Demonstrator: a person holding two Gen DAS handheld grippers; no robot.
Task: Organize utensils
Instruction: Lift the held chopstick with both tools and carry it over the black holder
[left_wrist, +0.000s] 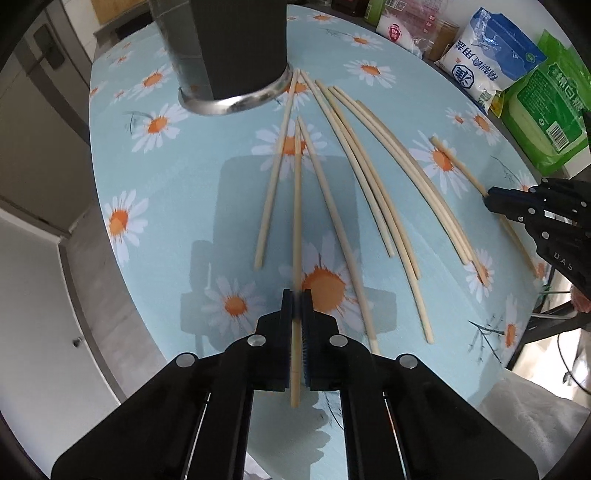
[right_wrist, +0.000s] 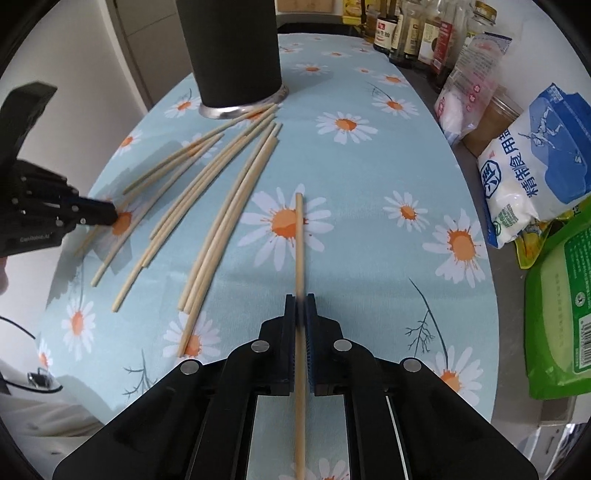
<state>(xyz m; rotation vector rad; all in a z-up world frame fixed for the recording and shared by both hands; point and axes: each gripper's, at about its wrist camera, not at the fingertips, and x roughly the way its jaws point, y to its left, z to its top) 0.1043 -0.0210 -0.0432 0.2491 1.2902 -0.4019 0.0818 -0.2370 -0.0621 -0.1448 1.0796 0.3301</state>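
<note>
So the setup was a daisy-print table (left_wrist: 192, 206) with a tall dark holder (left_wrist: 229, 55) on a shiny metal base standing at the far end, straight ahead of both grippers, and a spread of loose chopsticks (left_wrist: 369, 173) fanned out flat between the holder and the hands. Bags and bottles sat off past the right gripper's side, well clear of the work.

The left gripper (left_wrist: 296, 299) was clamped down on one chopstick (left_wrist: 296, 206), gripping it nearer its rear end, with most of the stick reaching forward past the fingertips and a shorter tail poking back between the fingers. The right gripper (right_wrist: 300, 302) was clenched on its own chopstick (right_wrist: 299, 240), the lone one that lay apart from the pile, with a long stretch running back under the body. It looked like both sticks were pinched pretty much in line with the fingers.

My take on doing this step well: the grab's done, so the job was getting each stick up and over the holder's rim without clipping the base or dragging through the neighbours. The left one had chopsticks lying just beside it on both sides, so a straight lift before any swing seemed smart. I'd also tilt each stick closer to upright before lowering, thin tip first. A grip that far from the front tip could let the stick pivot, so slow and steady, and one hand at a time at the opening.
</note>
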